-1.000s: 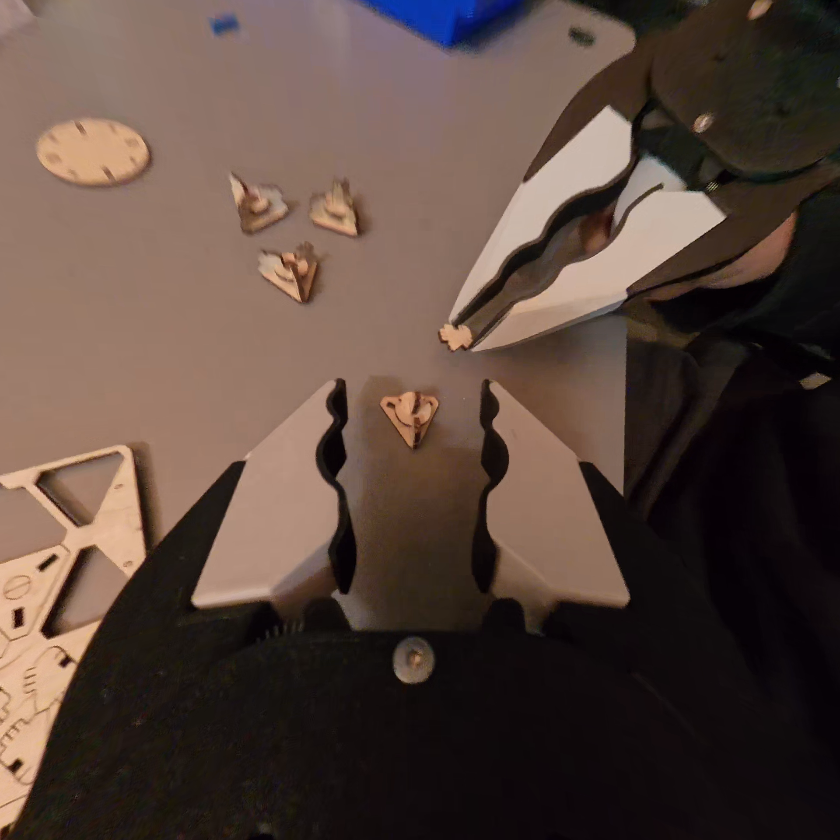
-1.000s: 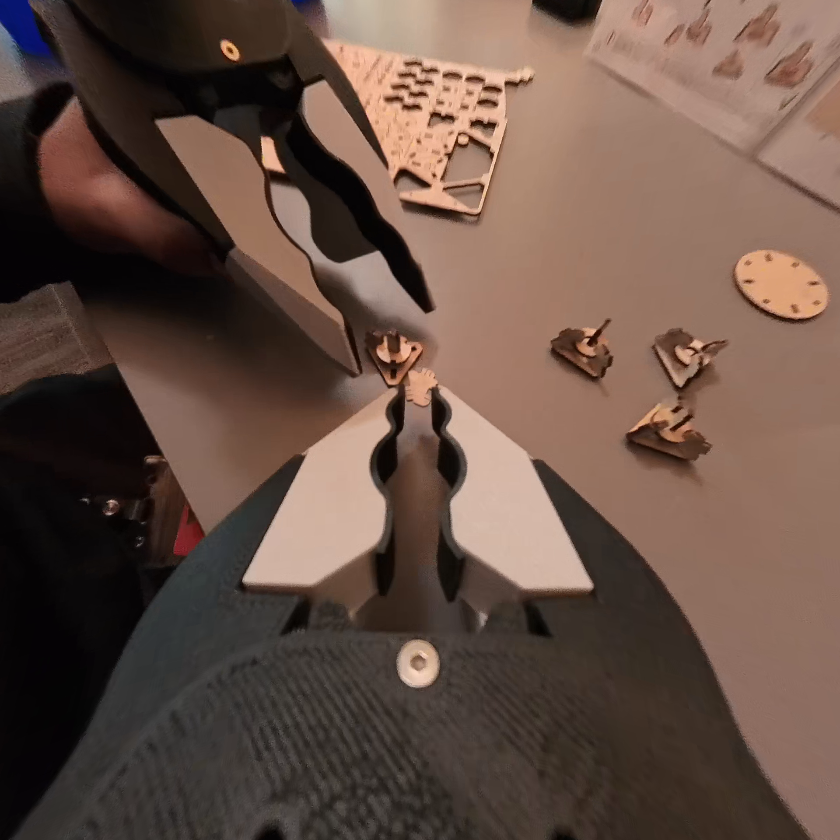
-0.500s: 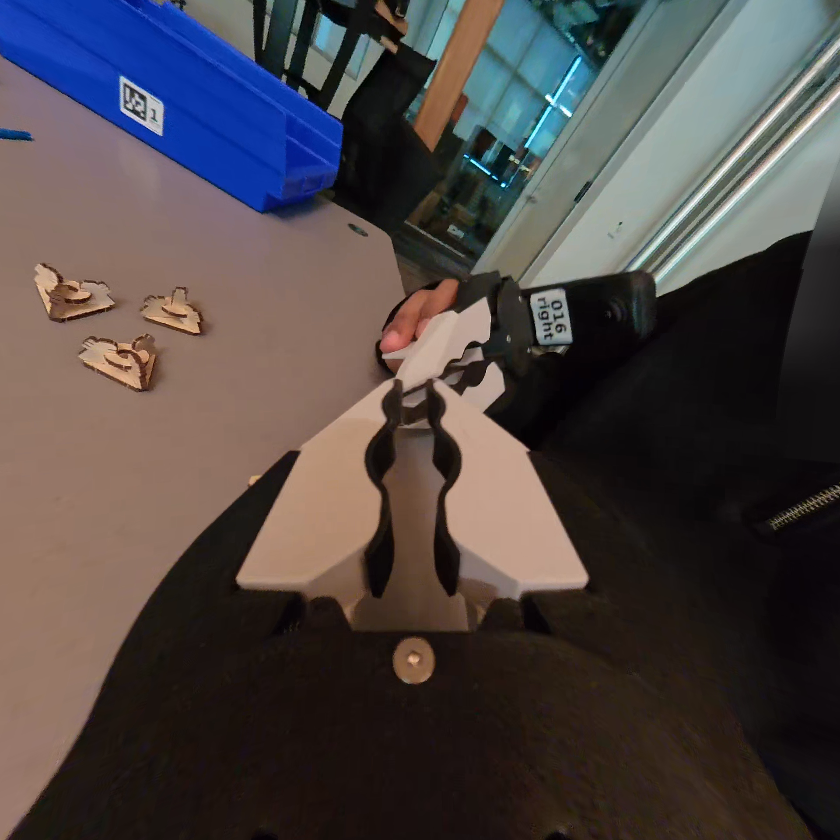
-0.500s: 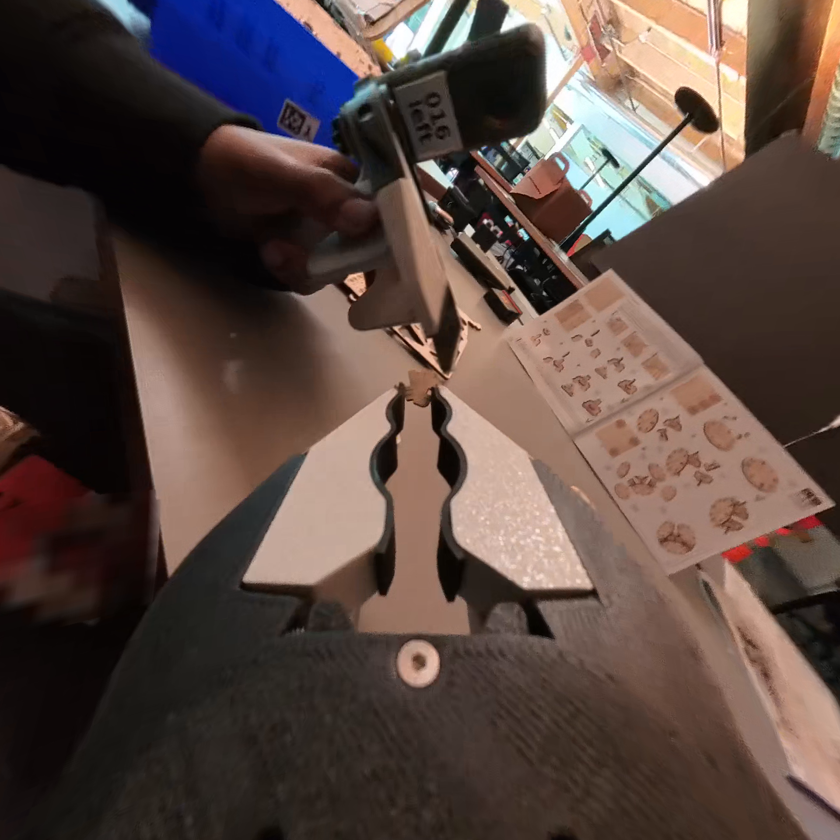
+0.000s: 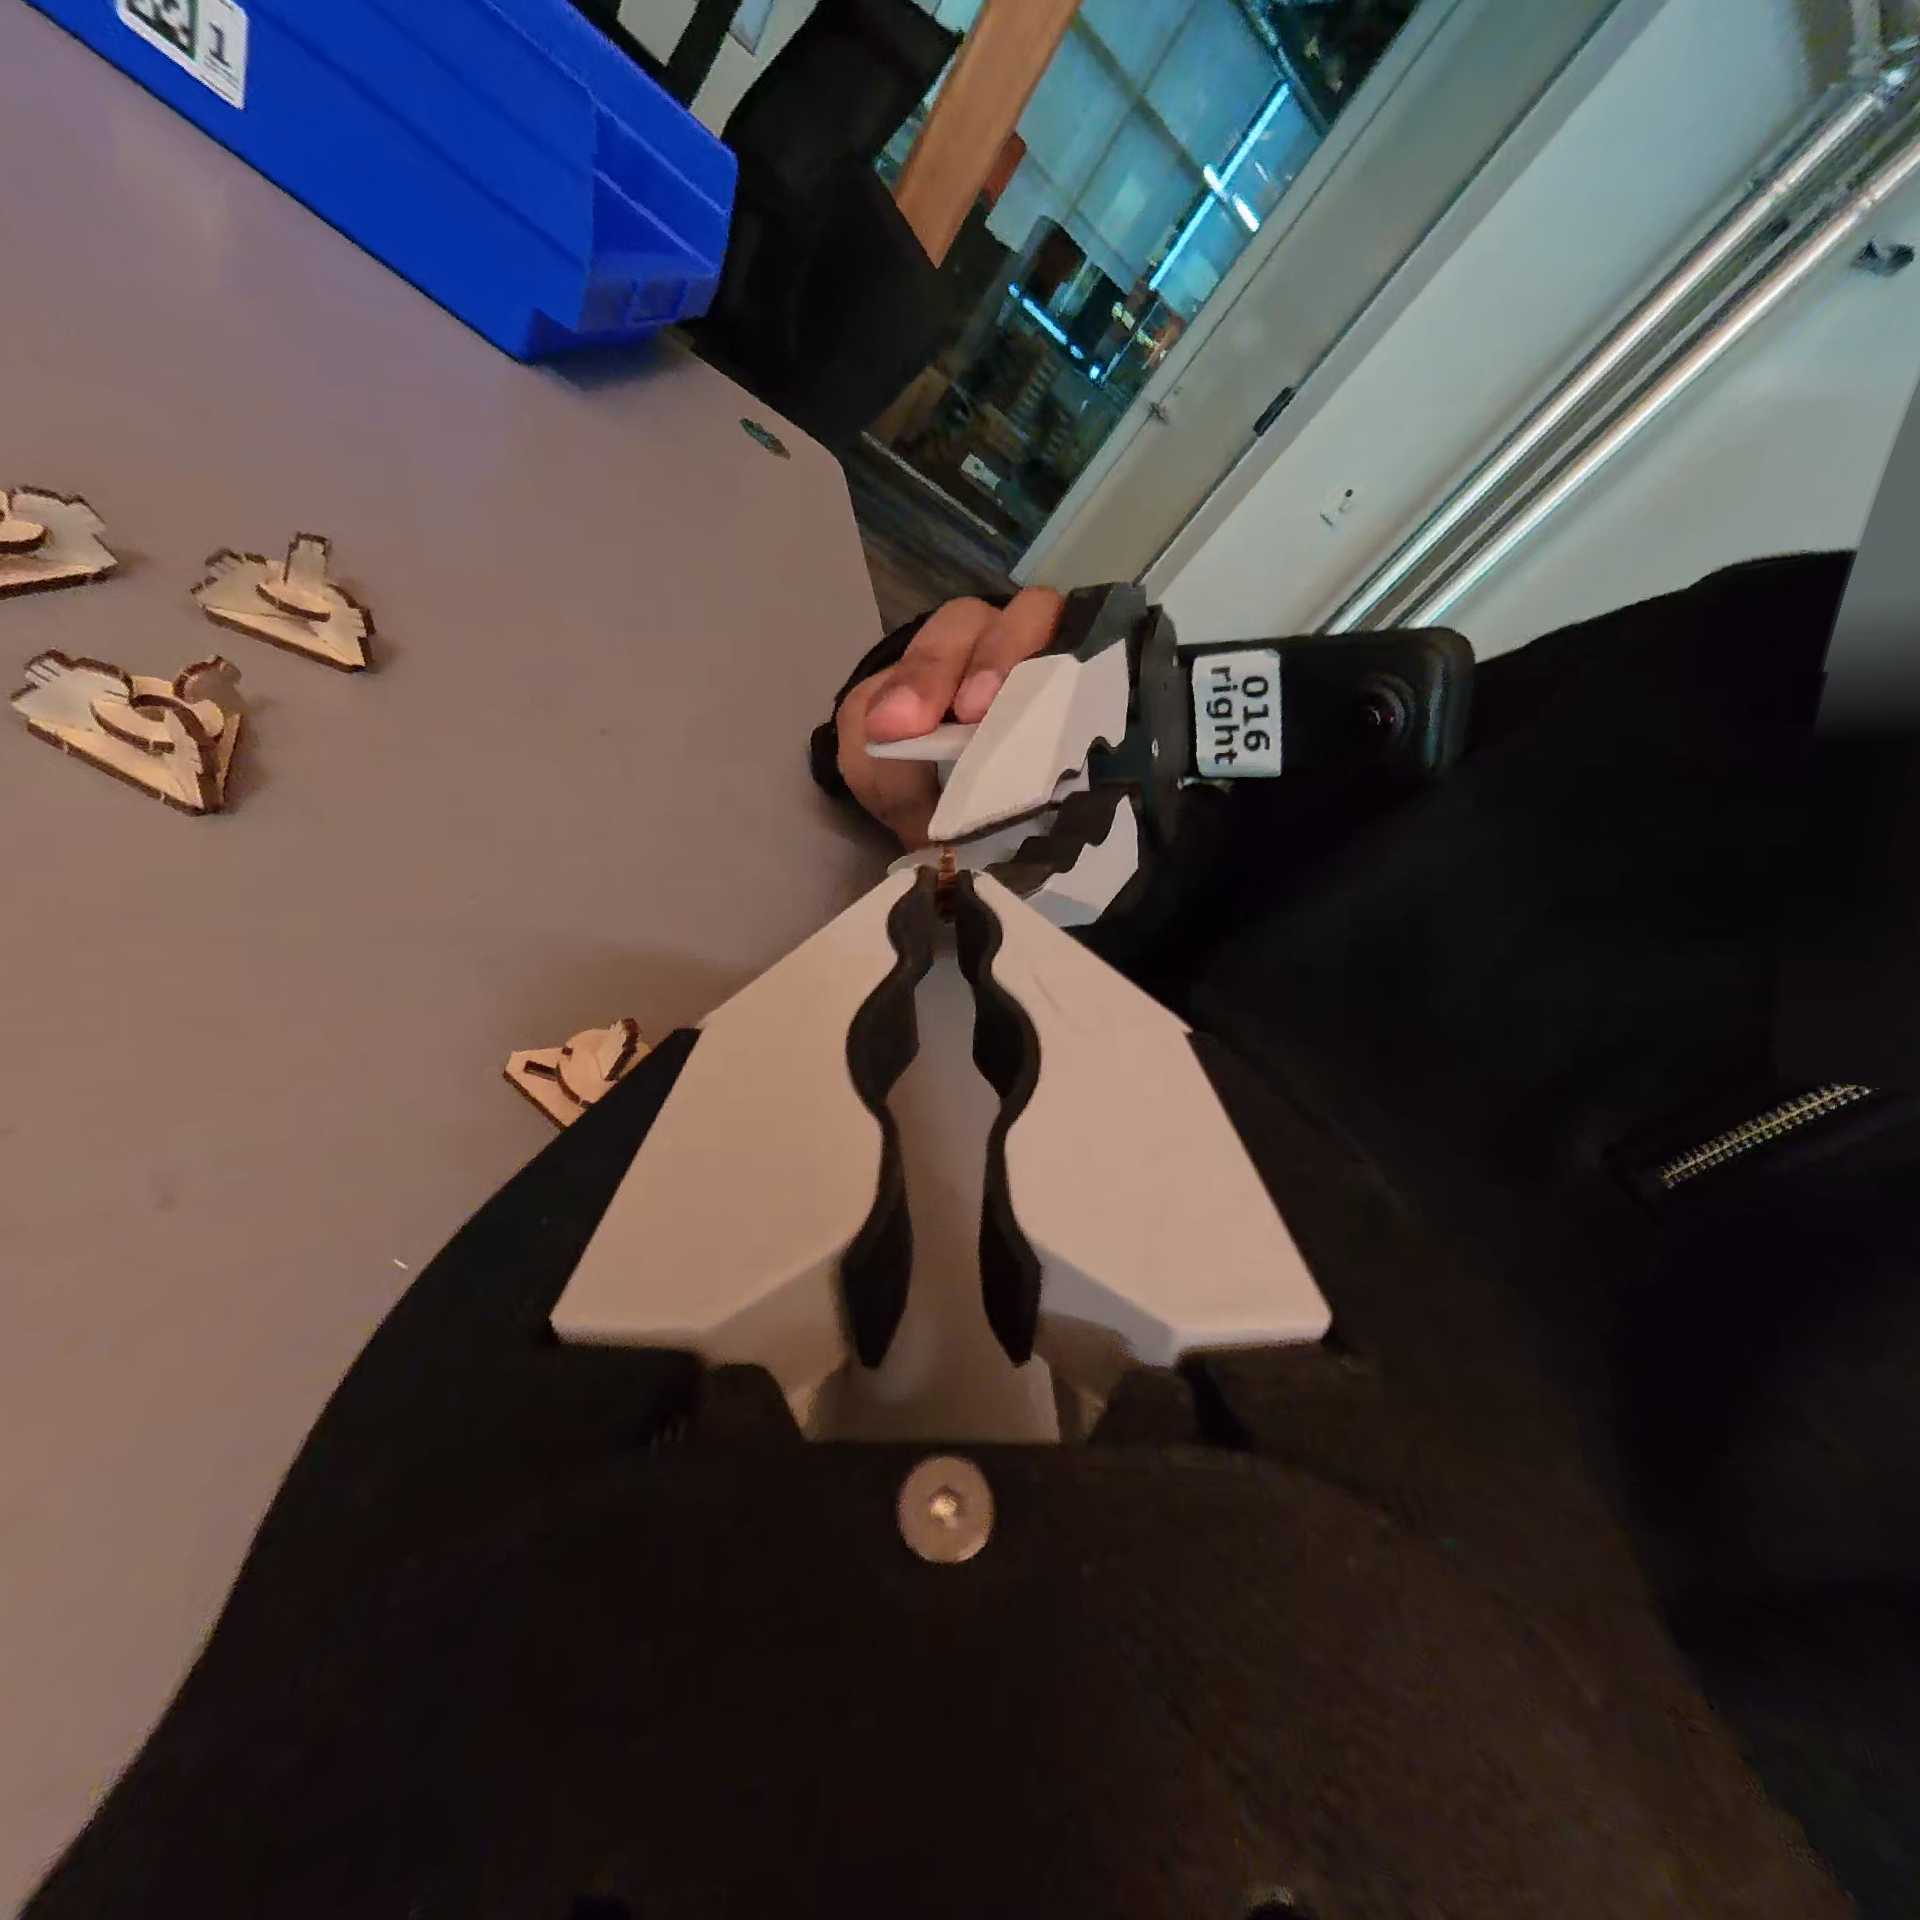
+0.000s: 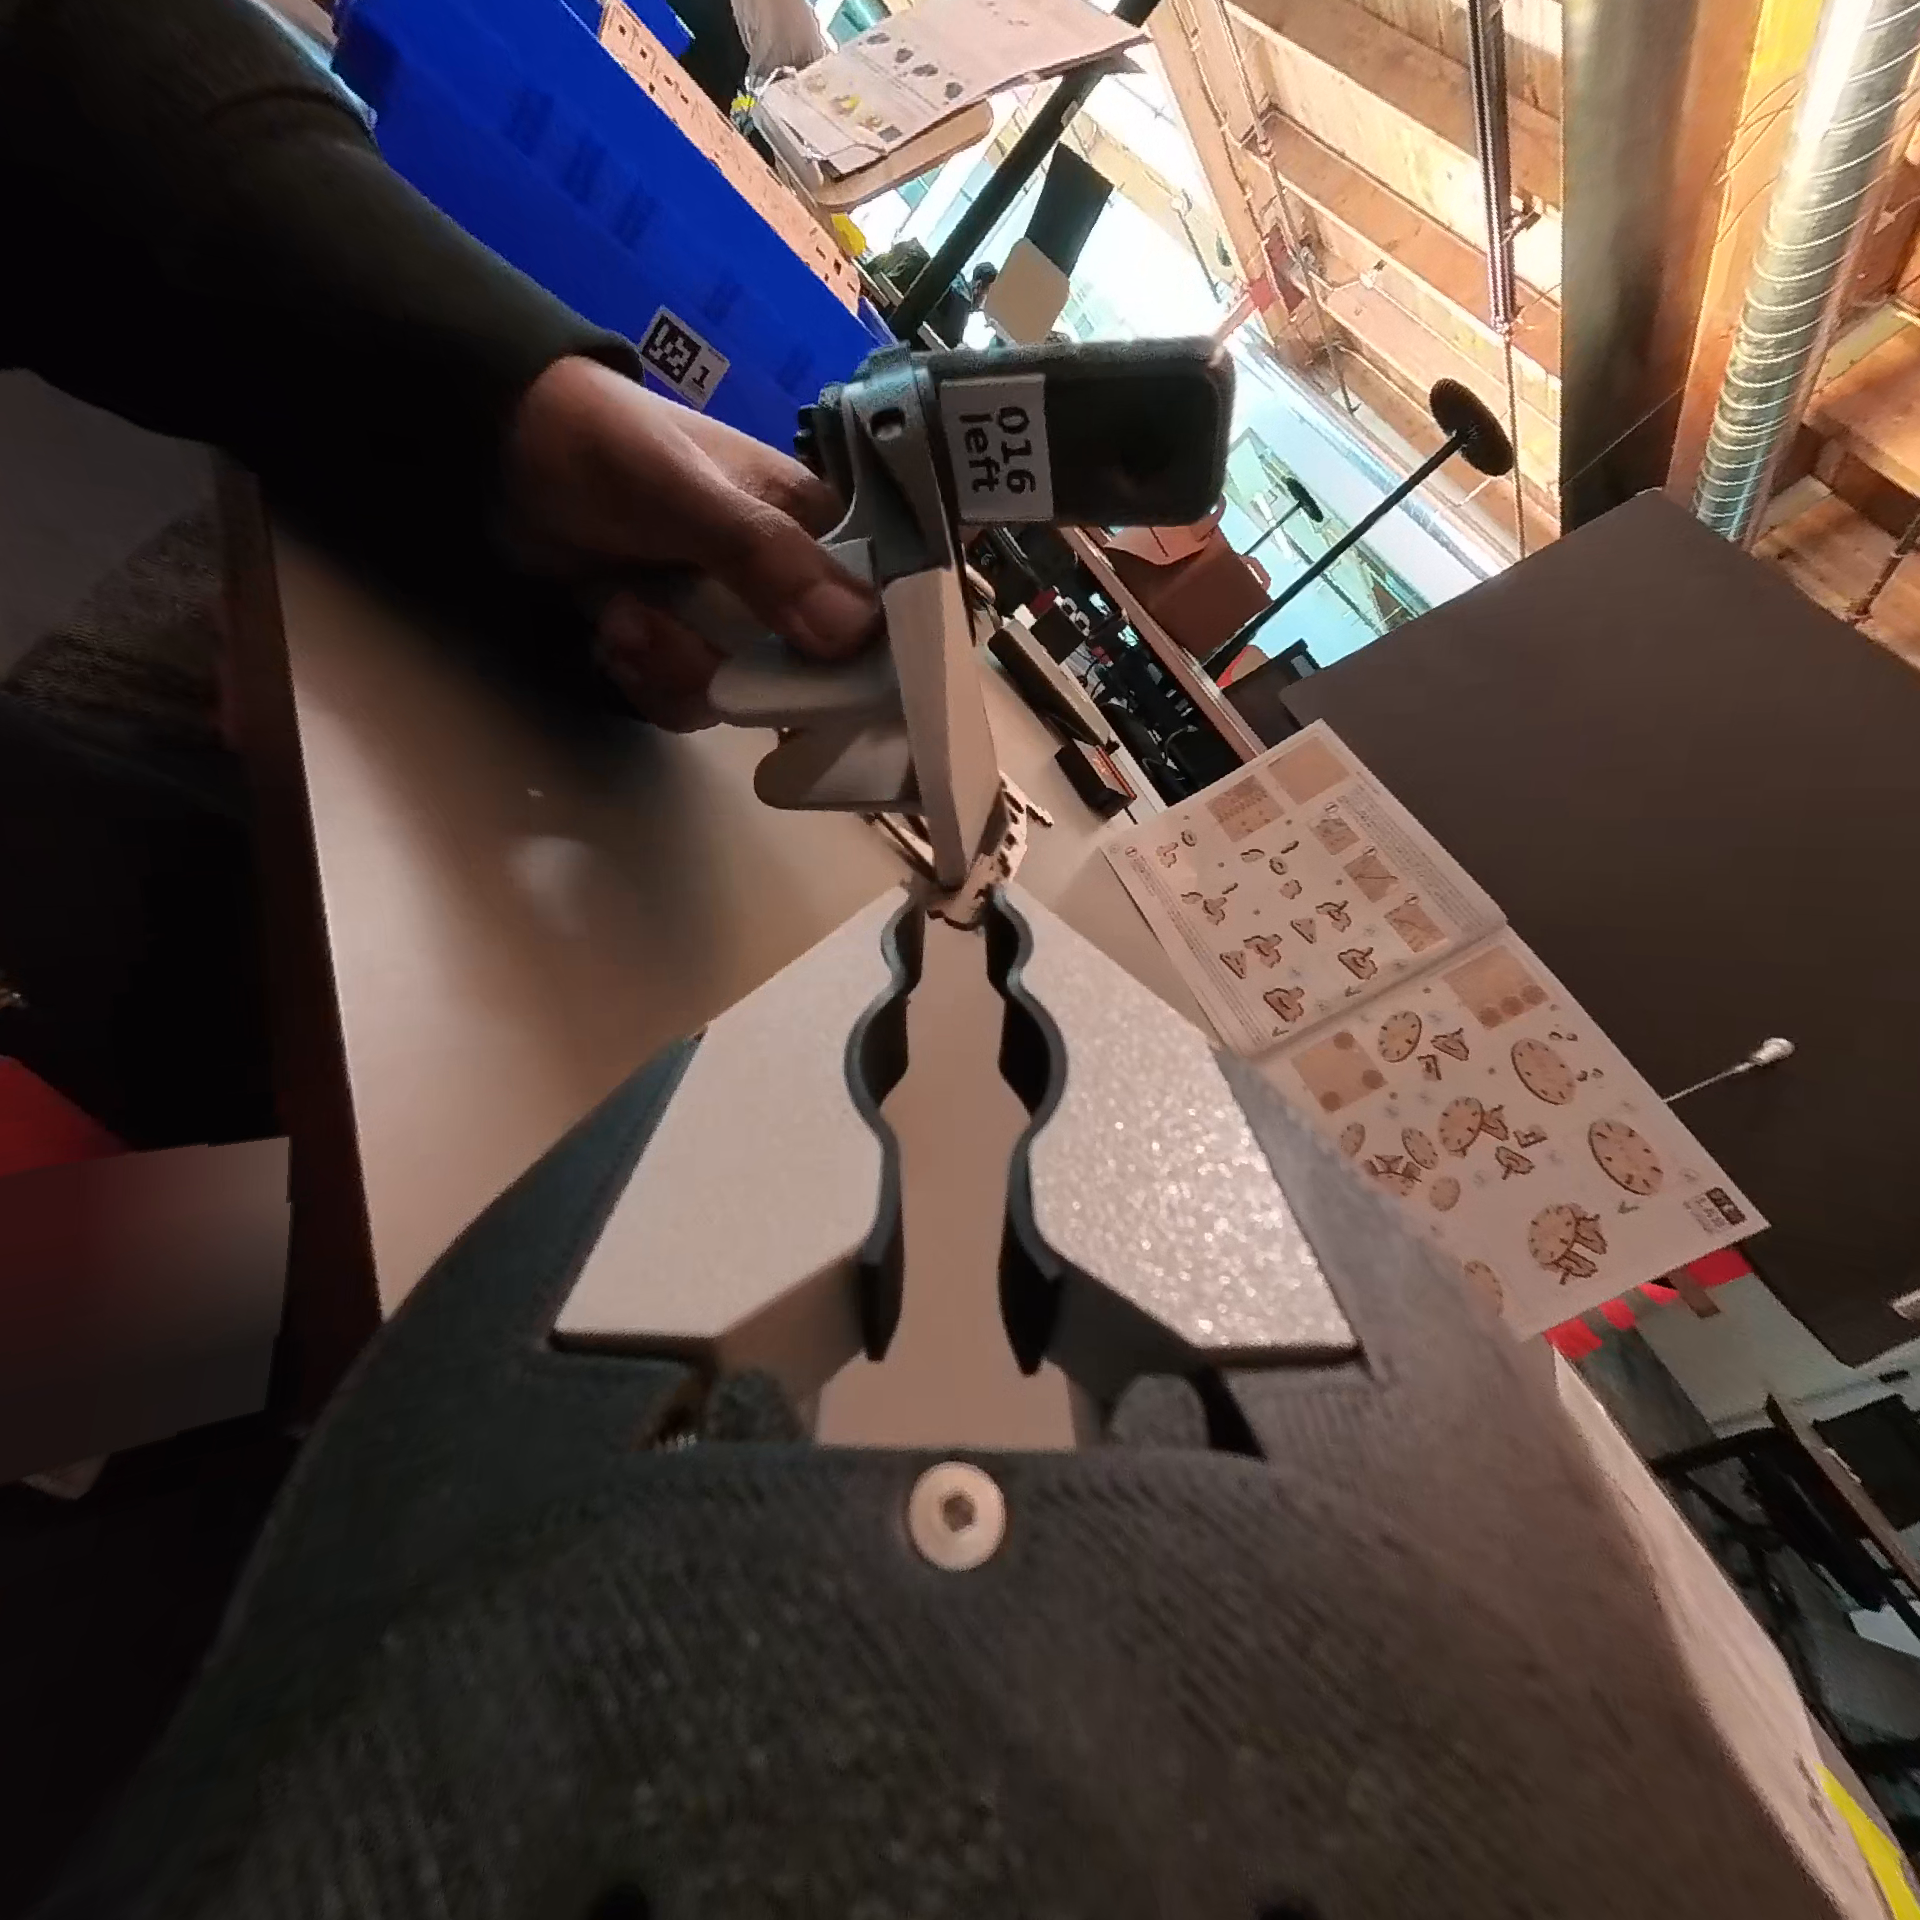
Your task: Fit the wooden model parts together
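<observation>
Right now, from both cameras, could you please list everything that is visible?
blue bin: one, blue, table's far edge.
table: one, grey, under everything.
triangular wooden assemblies: four, pale; three grouped left, one alone nearer.
instruction sheet: one, white with drawings, table's right side.
small wooden piece: one, pale, between both grippers' jaws.
left gripper: one, grey-black, jaws shut on that piece.
right gripper: one, grey-black, jaws shut on it too.
left hand, right hand: two, each holding a gripper.
</observation>
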The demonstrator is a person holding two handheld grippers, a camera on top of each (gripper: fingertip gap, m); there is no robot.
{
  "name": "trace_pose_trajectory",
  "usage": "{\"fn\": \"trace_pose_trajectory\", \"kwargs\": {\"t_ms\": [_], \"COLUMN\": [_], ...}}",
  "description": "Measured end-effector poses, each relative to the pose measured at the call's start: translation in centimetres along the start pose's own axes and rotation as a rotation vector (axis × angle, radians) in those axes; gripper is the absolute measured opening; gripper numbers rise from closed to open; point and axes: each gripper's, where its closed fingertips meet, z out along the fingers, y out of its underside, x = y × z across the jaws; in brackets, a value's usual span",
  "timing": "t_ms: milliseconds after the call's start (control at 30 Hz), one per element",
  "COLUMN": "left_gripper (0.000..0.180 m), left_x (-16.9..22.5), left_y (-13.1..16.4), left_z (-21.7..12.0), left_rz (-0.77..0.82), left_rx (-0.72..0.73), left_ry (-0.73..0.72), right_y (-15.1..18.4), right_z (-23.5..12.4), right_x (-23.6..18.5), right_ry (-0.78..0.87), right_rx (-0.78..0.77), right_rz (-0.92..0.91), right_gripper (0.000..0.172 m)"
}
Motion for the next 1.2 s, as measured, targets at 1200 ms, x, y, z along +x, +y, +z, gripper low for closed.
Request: {"fn": "trace_pose_trajectory", "kwargs": {"t_ms": [1200], "left_gripper": [0.001], "left_x": [2.9], "left_y": [-3.5], "left_z": [-2.3], "left_rz": [-0.101], "left_rx": [0.242], "left_ry": [0.28], "right_y": [-3.1], "right_z": [0.2], "right_x": [3.5], "right_ry": [0.022], "right_rx": [0.191], "right_rz": [0.646], "right_gripper": [0.019]}}
